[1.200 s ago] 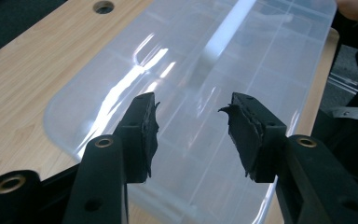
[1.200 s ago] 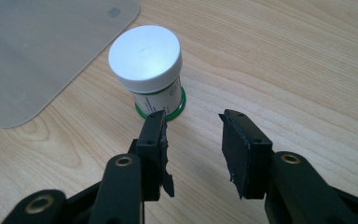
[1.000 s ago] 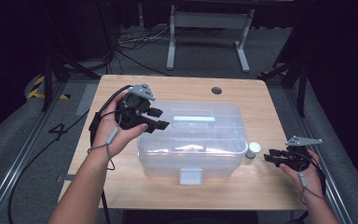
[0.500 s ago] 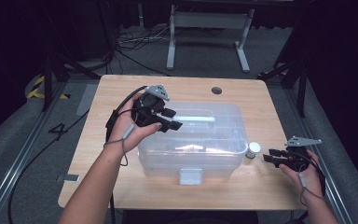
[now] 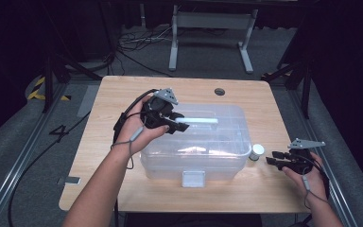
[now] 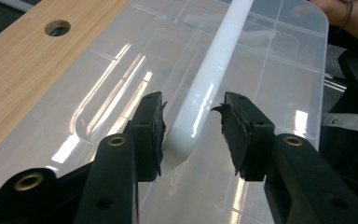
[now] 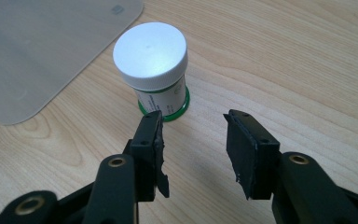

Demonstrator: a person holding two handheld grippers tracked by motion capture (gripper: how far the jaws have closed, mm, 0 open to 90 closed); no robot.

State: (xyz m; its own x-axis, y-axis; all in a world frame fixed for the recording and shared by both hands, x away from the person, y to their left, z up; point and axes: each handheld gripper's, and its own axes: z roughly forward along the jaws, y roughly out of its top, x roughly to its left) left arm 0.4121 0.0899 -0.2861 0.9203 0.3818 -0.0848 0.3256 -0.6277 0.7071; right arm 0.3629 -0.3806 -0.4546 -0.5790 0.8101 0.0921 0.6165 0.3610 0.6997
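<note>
A clear plastic storage box (image 5: 217, 153) stands mid-table with its lid (image 6: 98, 70) on. A white bar handle (image 5: 201, 121) (image 6: 214, 65) lies along the lid's top. My left gripper (image 5: 177, 124) (image 6: 193, 109) sits over the lid with the handle's near end between its jaws. They have just been closing. The left pad is at the bar and a gap remains at the right pad. A small jar (image 5: 256, 151) (image 7: 151, 65) with a white cap and green base stands upright right of the box. My right gripper (image 5: 270, 160) (image 7: 193, 121) is open just short of it, holding nothing.
The wooden table (image 5: 123, 94) has a round cable hole (image 5: 220, 91) (image 6: 57, 28) behind the box. The box's front latch (image 5: 193, 178) faces the near edge. Black frame legs and cables stand on the floor beyond the table.
My left gripper has moved right over the lid and down onto the handle's end, and its jaws have narrowed. The right gripper and the jar have stayed put.
</note>
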